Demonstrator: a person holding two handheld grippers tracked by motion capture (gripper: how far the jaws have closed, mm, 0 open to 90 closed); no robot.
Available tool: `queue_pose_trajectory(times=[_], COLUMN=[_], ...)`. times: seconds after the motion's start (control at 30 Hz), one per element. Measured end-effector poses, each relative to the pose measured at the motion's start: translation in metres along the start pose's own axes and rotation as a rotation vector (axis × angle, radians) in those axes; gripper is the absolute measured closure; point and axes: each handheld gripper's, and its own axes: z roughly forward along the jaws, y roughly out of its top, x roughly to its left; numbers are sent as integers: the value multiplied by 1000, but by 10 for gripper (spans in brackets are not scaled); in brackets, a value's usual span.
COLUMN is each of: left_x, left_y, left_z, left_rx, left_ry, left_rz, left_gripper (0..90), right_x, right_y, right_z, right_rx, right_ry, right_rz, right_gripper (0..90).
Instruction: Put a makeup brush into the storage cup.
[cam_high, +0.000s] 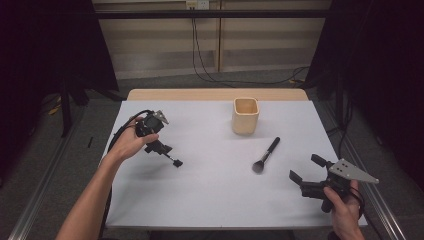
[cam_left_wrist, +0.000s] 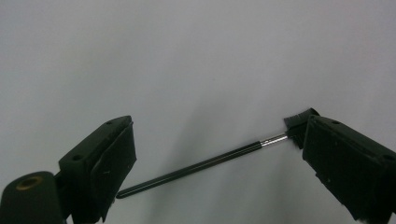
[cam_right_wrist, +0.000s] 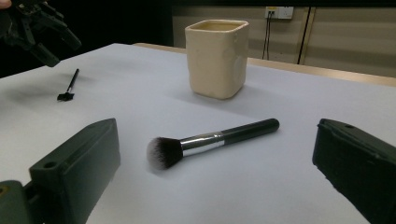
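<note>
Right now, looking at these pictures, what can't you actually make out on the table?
- Inside of the beige cup: its walls hide the bottom in the high view and right gripper view.
- Small thin brush: its head sits partly behind a jaw of the left gripper; too small in the high view.
- Right gripper: its jaws are cut off by the bottom edge.

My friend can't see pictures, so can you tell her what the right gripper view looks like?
A fluffy makeup brush lies flat on a white table, between the right gripper's two open black jaws. Behind it stands a cream square cup. Far off at the left, a small thin brush lies under the left gripper.
</note>
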Motion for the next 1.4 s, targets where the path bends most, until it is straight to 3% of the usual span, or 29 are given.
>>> queue_pose_trajectory(times=[0.57,0.73,0.97,1.17,1.2,1.23,1.27,1.3,1.4], left_x=[23,25,28,32,30,32,29,31,28], left_y=[-10,-9,-10,-11,-12,-12,-13,-12,-11], left_z=[14,19,26,28,30,30,33,33,40], left_rx=[104,131,180,198,189,217,200,226,244], left_ry=[-59,-86,-111,-124,-122,-132,-132,-132,-148], left_rz=[91,99,143,138,108,149,115,153,144], left_gripper=[74,74,92,100,95,94,95,99,104], right_x=[0,0,0,0,0,0,0,0,-1], right_y=[0,-1,-1,-1,-1,-1,-1,-1,-1], right_z=[-1,-1,-1,-2,-1,-1,-1,-1,-1], right_rx=[3,4,5,6,6,6,6,7,6], right_ry=[-6,-6,-1,-2,-2,0,1,-1,-2], right_rz=[-5,-5,-5,-4,-4,-2,-3,-7,-5], right_gripper=[3,3,2,2,2,3,3,3,3])
